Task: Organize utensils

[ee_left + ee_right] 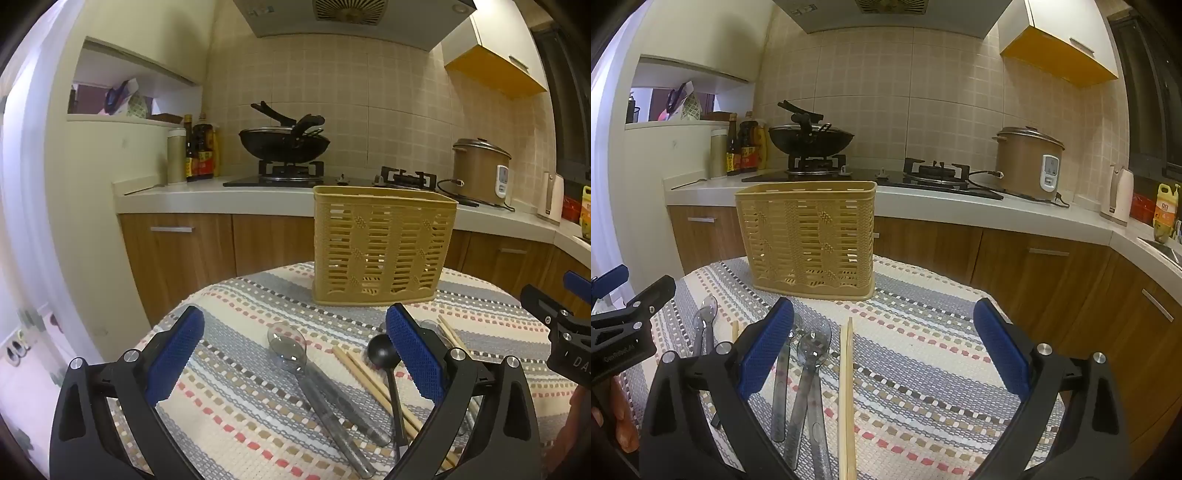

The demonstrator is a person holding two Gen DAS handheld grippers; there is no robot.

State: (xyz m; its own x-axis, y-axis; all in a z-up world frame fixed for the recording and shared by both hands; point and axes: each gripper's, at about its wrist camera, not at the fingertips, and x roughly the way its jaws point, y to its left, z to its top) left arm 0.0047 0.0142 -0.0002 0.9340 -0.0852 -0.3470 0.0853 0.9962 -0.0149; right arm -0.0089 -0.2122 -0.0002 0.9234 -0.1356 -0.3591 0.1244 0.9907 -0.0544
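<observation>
A yellow slatted basket (382, 245) stands upright on the far part of a worktop (236, 402) covered with a striped, dotted woven cloth, and it looks empty through the slats. The utensils lie loose on the cloth in front of it. In the left wrist view, the left gripper (293, 354) hangs over the near edge with its jaws spread wide and nothing between the blue pads. Between and below them lie two clear plastic spoons (325, 395) with crossing handles, a pair of wooden chopsticks (373, 384) just to their right, and a black spoon (384, 354) whose bowl sits just beside the right-hand blue pad; its handle crosses the chopsticks. More chopsticks (448, 332) show beyond that pad. In the right wrist view, the right gripper (882, 347) is likewise wide open and holds nothing. There, a pair of chopsticks (846, 391) runs lengthwise between the pads, with clear spoons (809, 369) just to its left, partly behind the left-hand pad. Another clear spoon (703, 321) lies further left, near the other gripper's black frame. A stove with a black wok (284, 142) and a brown rice cooker (1027, 164) sit on the kitchen counter behind.
</observation>
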